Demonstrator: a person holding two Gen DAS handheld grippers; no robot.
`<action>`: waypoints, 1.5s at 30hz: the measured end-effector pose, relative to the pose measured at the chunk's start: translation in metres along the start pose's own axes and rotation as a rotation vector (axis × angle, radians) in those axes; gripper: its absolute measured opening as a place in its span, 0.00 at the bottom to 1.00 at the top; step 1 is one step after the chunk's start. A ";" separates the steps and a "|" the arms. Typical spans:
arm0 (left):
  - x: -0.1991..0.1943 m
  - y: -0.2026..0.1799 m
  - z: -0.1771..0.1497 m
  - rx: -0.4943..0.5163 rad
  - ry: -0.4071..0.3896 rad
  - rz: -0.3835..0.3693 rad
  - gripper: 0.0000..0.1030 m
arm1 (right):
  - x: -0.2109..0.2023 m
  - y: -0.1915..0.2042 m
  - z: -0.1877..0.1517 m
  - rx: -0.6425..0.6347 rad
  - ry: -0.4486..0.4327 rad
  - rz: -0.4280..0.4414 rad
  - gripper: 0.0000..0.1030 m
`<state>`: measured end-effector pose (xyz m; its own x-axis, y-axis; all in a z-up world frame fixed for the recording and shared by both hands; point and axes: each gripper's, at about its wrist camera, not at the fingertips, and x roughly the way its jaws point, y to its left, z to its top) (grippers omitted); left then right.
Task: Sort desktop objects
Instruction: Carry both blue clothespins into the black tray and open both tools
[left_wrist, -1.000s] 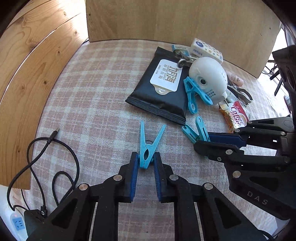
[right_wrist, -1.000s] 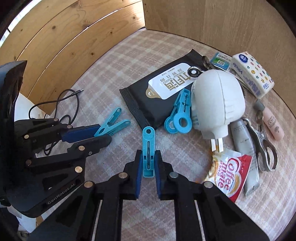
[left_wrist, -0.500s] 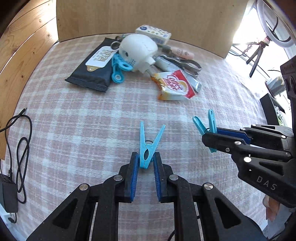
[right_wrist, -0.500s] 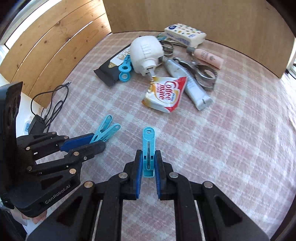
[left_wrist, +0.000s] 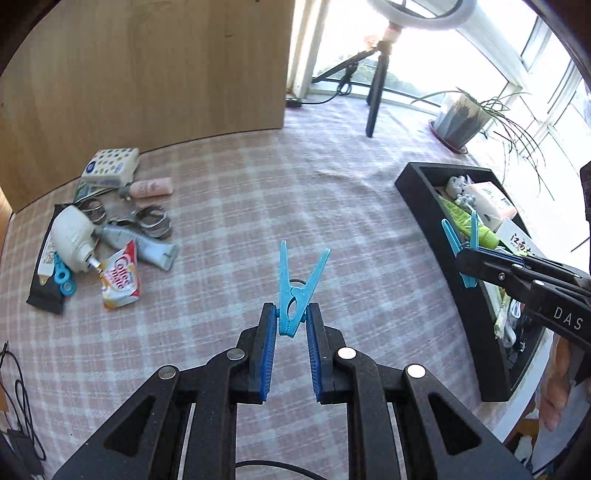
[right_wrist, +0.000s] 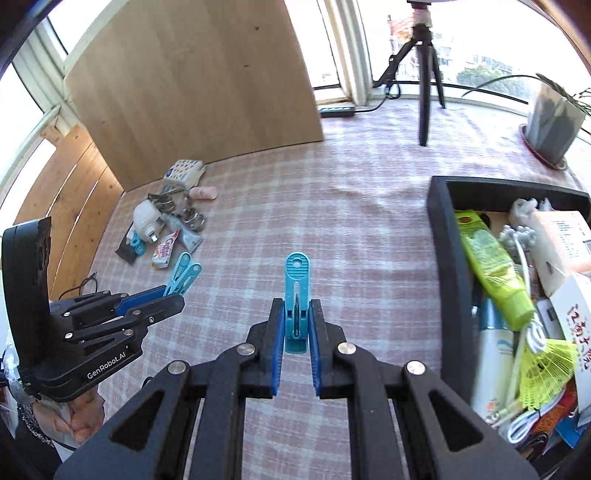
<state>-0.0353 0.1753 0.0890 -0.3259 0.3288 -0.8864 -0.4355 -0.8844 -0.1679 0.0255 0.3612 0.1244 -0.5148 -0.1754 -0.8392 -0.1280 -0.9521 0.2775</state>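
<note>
L gripper (left_wrist: 290, 325): pads clamped on blue clothespin (left_wrist: 297, 284), prongs splayed fwd, held above checked tablecloth (left_wrist: 332, 206). R gripper (right_wrist: 296, 325): fully closed on 2nd blue clothespin (right_wrist: 296, 295), just left of black tray (right_wrist: 448, 280).

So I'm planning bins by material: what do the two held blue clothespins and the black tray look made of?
Both clothespins, in the left gripper and the right gripper, look like moulded plastic: uniform blue, slight sheen, ribbed tip. The black tray looks matte, thick-walled, perhaps foam or plastic; hard to tell.
</note>
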 end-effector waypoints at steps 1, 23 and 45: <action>-0.001 -0.015 0.002 0.025 0.001 -0.017 0.15 | -0.010 -0.015 -0.002 0.032 -0.009 -0.015 0.12; -0.003 -0.261 -0.023 0.507 0.113 -0.308 0.15 | -0.143 -0.179 -0.109 0.479 -0.153 -0.260 0.12; -0.012 -0.173 0.000 0.346 0.071 -0.200 0.39 | -0.123 -0.127 -0.069 0.356 -0.135 -0.242 0.43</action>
<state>0.0444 0.3244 0.1284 -0.1527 0.4482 -0.8808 -0.7451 -0.6377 -0.1954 0.1639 0.4868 0.1603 -0.5369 0.0981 -0.8379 -0.5297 -0.8123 0.2442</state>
